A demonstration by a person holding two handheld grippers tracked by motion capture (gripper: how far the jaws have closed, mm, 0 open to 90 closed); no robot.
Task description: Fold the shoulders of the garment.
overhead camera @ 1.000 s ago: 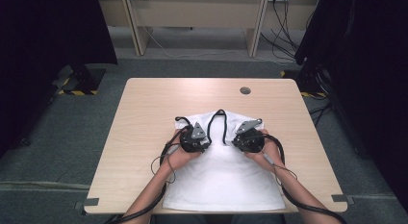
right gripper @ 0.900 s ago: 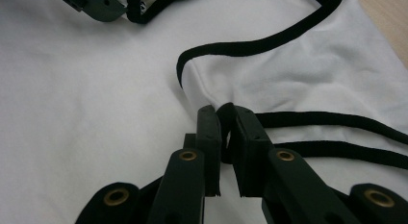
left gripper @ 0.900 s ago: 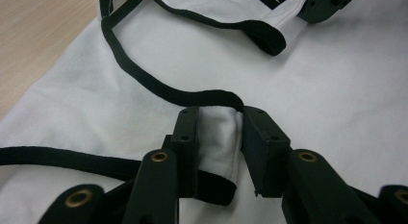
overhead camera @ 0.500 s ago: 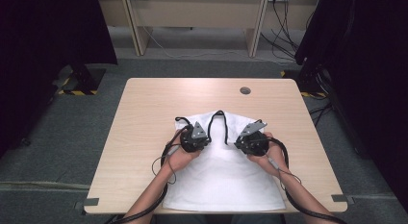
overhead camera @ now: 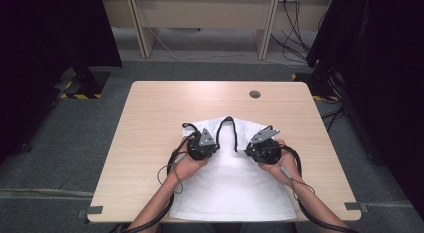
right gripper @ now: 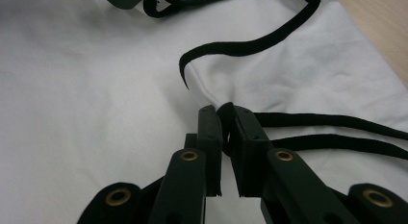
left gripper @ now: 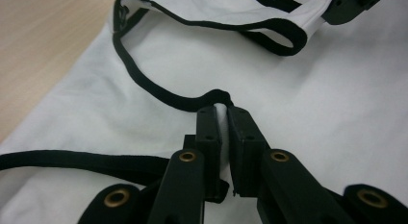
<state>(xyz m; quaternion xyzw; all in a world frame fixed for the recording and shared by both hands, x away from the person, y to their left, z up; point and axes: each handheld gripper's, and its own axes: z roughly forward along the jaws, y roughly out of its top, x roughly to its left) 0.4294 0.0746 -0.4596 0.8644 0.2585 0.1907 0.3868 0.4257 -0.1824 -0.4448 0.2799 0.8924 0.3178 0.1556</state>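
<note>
Since a second ago, my left tongs (left gripper: pixel 222 119) have been closing, and they now pinch a fold of the white garment (overhead camera: pixel 235 188) right at its black trim (left gripper: pixel 144 84); a sliver of white cloth shows between the pads. Both hands have hardly shifted on the worktop (overhead camera: pixel 150 123) in that time.

My right tongs (right gripper: pixel 222 119) are pressed together too, pinching the garment's edge where the trim bunches up between the pads. From that pinch, two runs of trim stretch off to the right across the cloth, and another piece curls up and away ahead of the tongs.

From above, my left tongs (overhead camera: pixel 212 145) sit on the left shoulder area of the garment, my right tongs (overhead camera: pixel 250 149) on the right shoulder area, well apart, with the neckline loop of trim (overhead camera: pixel 227 124) rising between them. My left hand (overhead camera: pixel 187 165) and right hand (overhead camera: pixel 277 163) grip the bodies from behind, cables trailing back along my forearms.

The garment lies flat on the near half of the worktop, its lower hem at the near edge, its top pointing away from me. Bare wood shows on either side and beyond it, with a small round hole (overhead camera: pixel 255 94) near the far edge.
</note>
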